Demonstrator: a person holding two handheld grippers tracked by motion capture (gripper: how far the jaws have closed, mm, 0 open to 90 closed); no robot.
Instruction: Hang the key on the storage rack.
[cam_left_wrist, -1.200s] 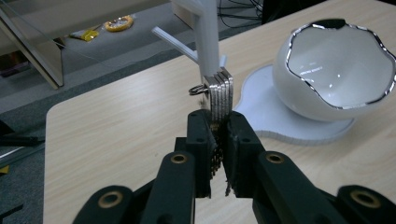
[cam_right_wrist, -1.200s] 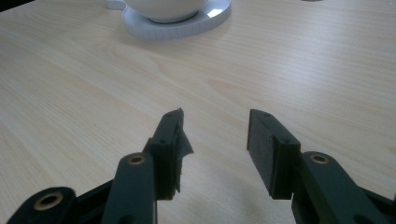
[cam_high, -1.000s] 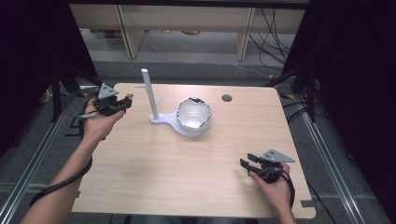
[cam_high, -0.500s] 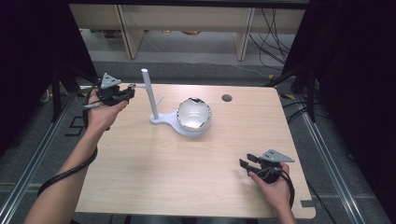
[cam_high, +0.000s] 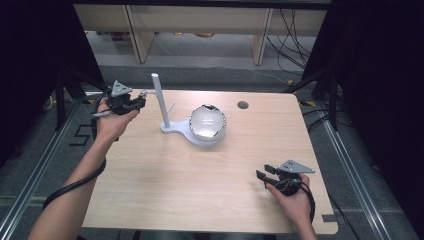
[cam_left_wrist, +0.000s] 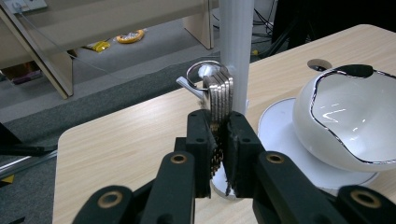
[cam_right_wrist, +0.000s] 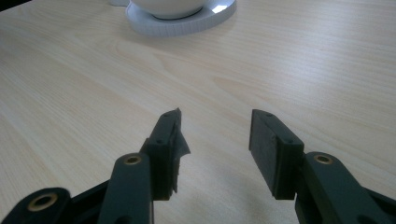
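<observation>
Step in hand: as I hold the bunch of keys (cam_left_wrist: 219, 95) up beside the white post (cam_left_wrist: 236, 51), I judge the job is to hang their ring (cam_left_wrist: 204, 70) on the stand's small side peg (cam_high: 171, 108).
Left gripper (cam_left_wrist: 218, 154): my jaws are clamped on the lower ends of the keys, which stand upright above them, the ring on top.
Keys from my tool: straight ahead and just above the jaws; the post rises right behind them, very close, though I cannot tell if they touch.
Peg: I see it from the high view, low on the post's far side from my gripper (cam_high: 131, 101), so I should come round and down.
How to do it well: keep the squeeze firm, tilt so the ring opens toward the peg tip, slide on, then release.
Bowl (cam_left_wrist: 345, 121): to my right on the stand's base (cam_high: 200, 137); I should not knock it.
Right gripper (cam_right_wrist: 215, 140): jaws apart, holding nothing, hovering low over the table (cam_right_wrist: 289, 60), well apart from the stand.
</observation>
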